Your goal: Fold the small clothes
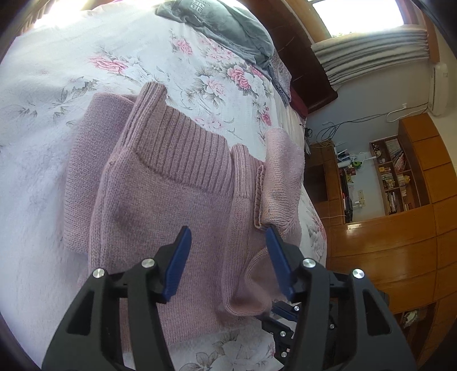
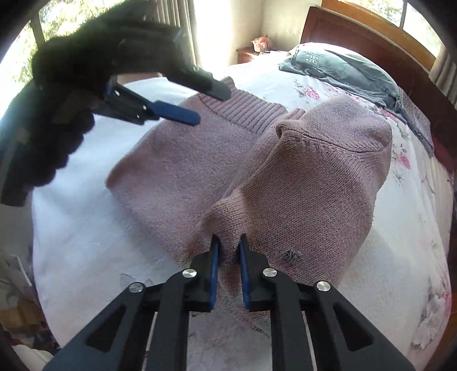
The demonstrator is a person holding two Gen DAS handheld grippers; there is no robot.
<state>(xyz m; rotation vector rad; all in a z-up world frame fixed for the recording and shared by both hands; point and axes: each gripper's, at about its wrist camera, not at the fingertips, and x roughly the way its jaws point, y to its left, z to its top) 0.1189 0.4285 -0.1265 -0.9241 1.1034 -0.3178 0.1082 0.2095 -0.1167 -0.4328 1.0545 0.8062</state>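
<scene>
A dusty-pink knitted sweater (image 1: 160, 199) lies on the floral bedspread, ribbed hem toward the headboard. My left gripper (image 1: 228, 231) hovers open just above it, nothing between its blue fingers. My right gripper (image 2: 230, 242) is shut on a pinched fold of the sweater (image 2: 308, 182) and lifts that side up and over the flat part (image 2: 177, 168). The raised flap also appears at the right of the left wrist view. The left gripper (image 2: 211, 105) shows in the right wrist view at upper left, open above the sweater, held by a black-gloved hand (image 2: 57, 94).
A folded grey garment (image 1: 222, 25) rests near the wooden headboard (image 2: 371, 37). The bed's right edge (image 1: 314, 217) drops off toward wooden cabinets and a bookshelf (image 1: 397, 174). A nightstand (image 2: 248, 52) stands by the window.
</scene>
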